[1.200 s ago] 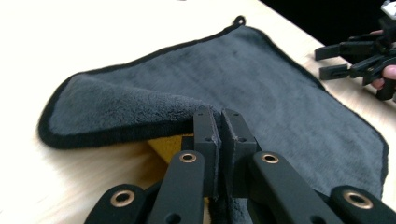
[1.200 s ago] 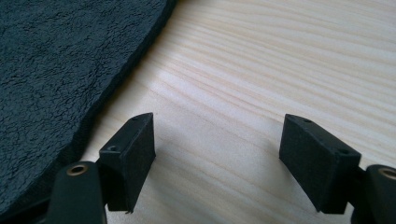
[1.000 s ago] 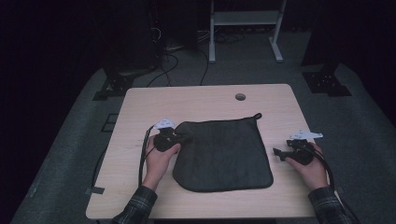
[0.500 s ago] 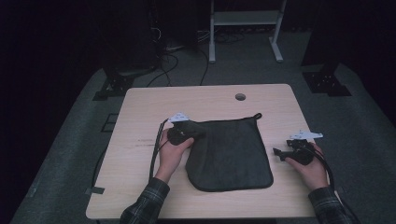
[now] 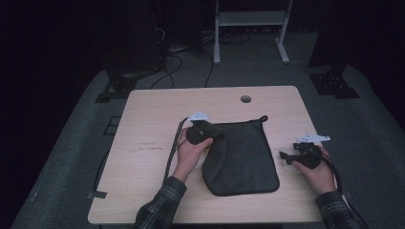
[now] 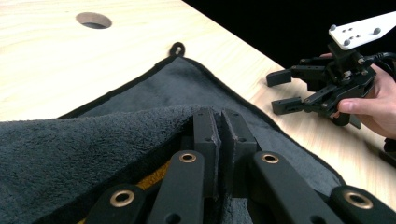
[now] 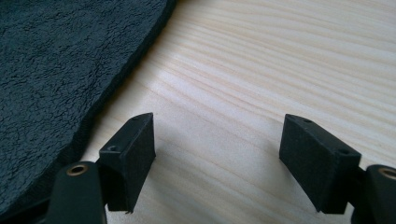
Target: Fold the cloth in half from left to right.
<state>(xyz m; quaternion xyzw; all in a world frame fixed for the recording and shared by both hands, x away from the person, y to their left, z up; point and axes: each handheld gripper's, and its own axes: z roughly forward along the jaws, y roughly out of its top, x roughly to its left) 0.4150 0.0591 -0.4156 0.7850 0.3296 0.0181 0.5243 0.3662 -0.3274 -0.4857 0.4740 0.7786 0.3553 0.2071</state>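
One edge of the dark grey terry cloth [image 5: 241,155] is being folded across.
We pinch it in our left gripper [image 6: 219,135]; our right gripper [image 7: 217,158] waits wide and empty by the pale wooden table [image 5: 153,114]'s right edge, ready to help.

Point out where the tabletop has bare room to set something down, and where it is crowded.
Free: the wide strip of table from its left edge to the left gripper, and the far strip around the round hole. Narrower: bare wood between the dark towel and the open right gripper. Crowded: the middle, where the left gripper pinches the towel's folded edge.

Towel [image 7: 60,70] cut off at frame edge
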